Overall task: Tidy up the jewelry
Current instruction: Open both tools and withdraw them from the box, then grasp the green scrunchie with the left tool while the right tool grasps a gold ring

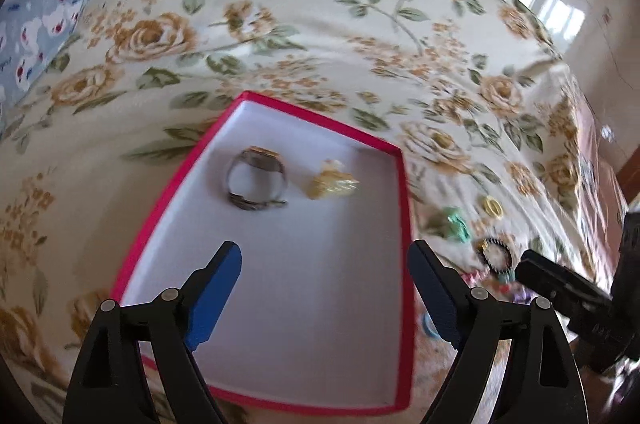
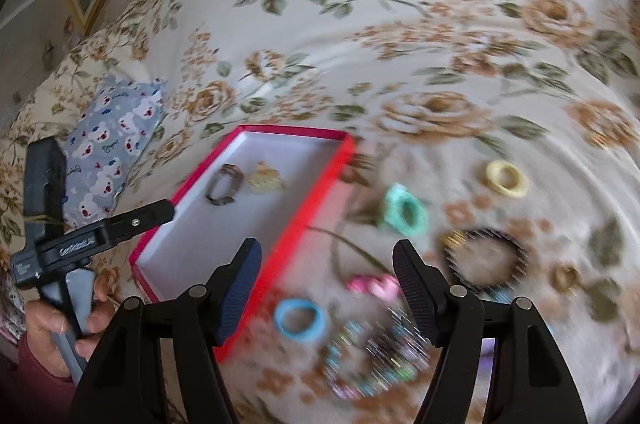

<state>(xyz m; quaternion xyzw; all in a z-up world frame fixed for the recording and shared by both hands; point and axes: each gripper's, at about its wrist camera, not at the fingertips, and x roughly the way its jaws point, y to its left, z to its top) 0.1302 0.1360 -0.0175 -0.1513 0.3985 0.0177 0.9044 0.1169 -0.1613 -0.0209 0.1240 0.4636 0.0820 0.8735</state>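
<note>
The left gripper (image 1: 324, 288) and right gripper (image 2: 326, 284) hang wide apart and empty, the red-walled, white-lined box (image 1: 404, 224) lying at frame centre below the left one.

1. One red box (image 2: 320, 179) on the floral bedspread (image 2: 400, 43), holding two pieces: a watch (image 1: 256, 179) and a yellow clip (image 1: 332, 183).
2. Four loose rings: yellow ring (image 2: 506, 177), green ring (image 2: 406, 209), blue ring (image 2: 300, 320), black ring (image 2: 486, 260).
3. One pink clip (image 2: 374, 286).
4. One blurred beaded heap (image 2: 376, 356).
</note>
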